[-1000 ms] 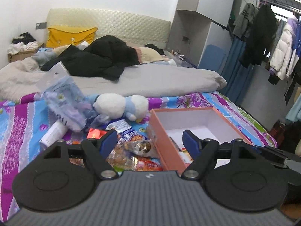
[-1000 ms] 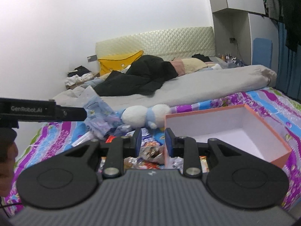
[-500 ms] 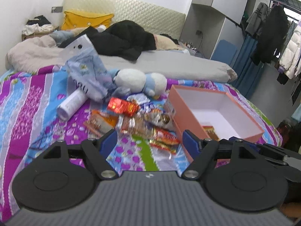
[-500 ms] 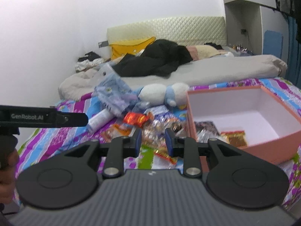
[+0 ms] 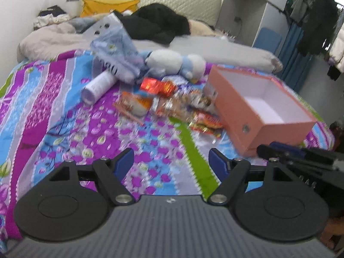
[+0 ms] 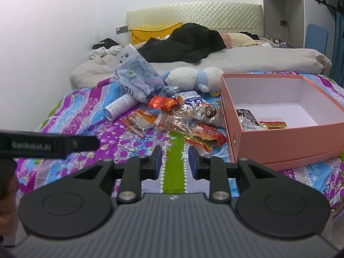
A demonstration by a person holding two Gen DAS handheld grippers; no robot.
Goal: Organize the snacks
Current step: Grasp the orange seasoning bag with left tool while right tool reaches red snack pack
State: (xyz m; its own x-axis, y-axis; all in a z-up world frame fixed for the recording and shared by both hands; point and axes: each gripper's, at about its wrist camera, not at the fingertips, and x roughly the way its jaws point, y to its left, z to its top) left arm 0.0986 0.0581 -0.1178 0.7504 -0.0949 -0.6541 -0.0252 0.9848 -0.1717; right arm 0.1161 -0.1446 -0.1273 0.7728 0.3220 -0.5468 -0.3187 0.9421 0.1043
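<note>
A pile of snack packets lies on the flowered bedspread, left of an open pink box. Two packets lie inside the box. The pile and the box also show in the left wrist view. My left gripper is open and empty, held above the bedspread short of the pile. My right gripper is empty, its jaws a narrow gap apart, short of the pile and left of the box's near corner.
A white tube, a blue plastic bag and a white and blue plush toy lie behind the pile. A grey duvet and black clothes cover the far bed. Hanging clothes are at right.
Both grippers have risen and pulled back from the pile, so more bedspread shows in front. The right jaws have opened slightly. The left jaws stay open.
</note>
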